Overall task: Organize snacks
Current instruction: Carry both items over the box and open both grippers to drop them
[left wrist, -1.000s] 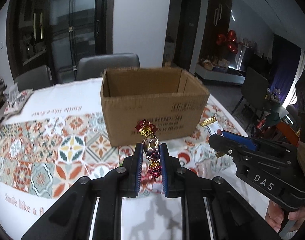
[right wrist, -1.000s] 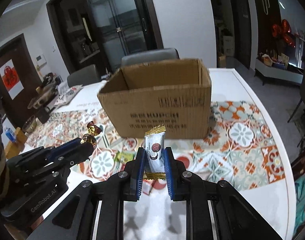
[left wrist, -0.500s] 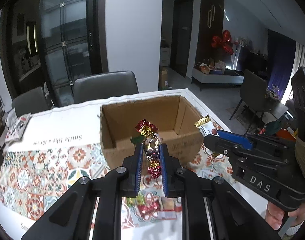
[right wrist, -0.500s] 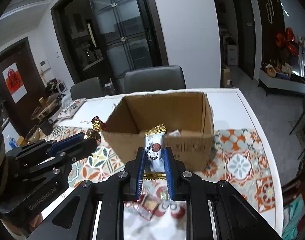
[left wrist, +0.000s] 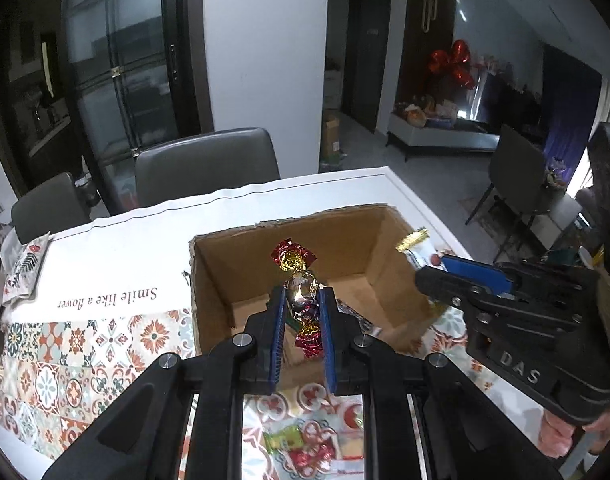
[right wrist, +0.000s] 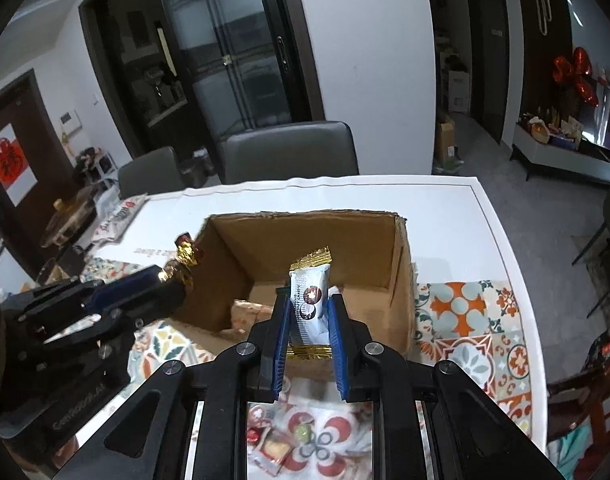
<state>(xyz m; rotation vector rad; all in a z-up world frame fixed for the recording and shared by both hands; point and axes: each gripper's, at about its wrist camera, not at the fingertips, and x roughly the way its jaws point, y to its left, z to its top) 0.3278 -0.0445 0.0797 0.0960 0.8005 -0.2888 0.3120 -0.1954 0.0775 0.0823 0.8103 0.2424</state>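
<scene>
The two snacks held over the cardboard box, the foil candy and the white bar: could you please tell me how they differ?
The foil candy is a rounded sweet twisted shut at both ends; the white bar is a flat oblong packet.
The candy's wrapper is shiny red and gold; the bar's is white with gold crimped ends.
The candy sits in the left claw, the bar in the right claw.
Both stand upright, gripped at the middle, above the open cardboard box.

Grey chairs (left wrist: 203, 168) are being seen behind the table (right wrist: 445, 208), backed by a white wall (left wrist: 265, 40) and dark glass doors (right wrist: 233, 48).
</scene>
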